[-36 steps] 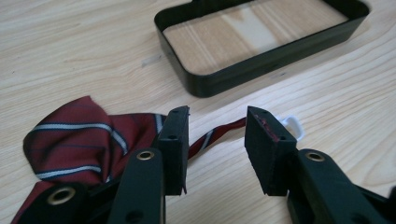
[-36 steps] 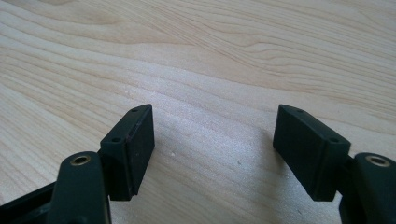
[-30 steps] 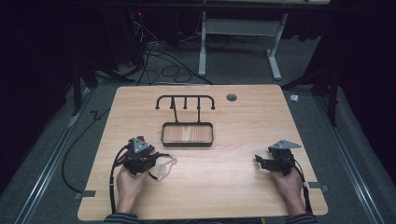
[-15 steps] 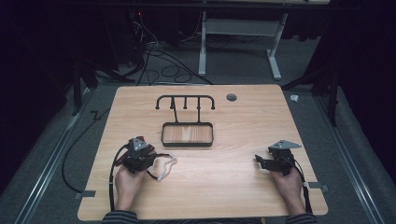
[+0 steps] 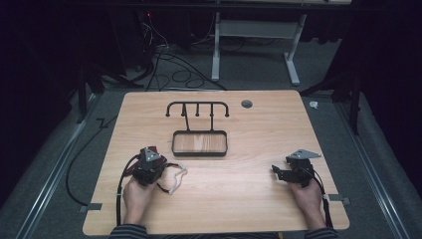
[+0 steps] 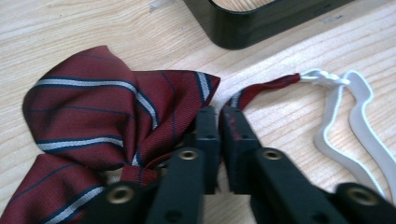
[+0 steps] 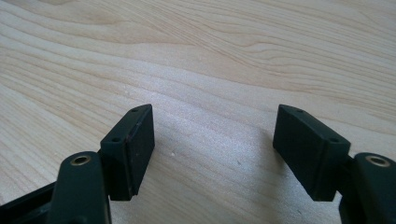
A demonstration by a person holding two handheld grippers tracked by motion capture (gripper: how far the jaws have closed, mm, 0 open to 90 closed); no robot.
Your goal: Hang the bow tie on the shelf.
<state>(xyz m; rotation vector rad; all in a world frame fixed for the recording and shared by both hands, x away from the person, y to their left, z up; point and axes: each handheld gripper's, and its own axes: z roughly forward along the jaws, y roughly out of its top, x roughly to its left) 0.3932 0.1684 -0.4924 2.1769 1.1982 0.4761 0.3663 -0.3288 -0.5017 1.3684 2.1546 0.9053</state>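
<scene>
Maroon cloth with thin white and navy stripes makes up the one bow tie we see, lying on the wooden table at the lower left of the high view, just below the left corner of the single black tray. Our left gripper has its jaws pressed narrow on the tie near its knot, and one white elastic strap loops away toward the right of the left gripper view. We count two grippers: our right gripper, at the lower right of the high view, hovers with its jaws spread wide over bare wood, holding nothing. One black rack with four short prongs stands behind the tray in the upper middle, and one round grey grommet sits to its right. We can read no brand, label or writing anywhere.
</scene>
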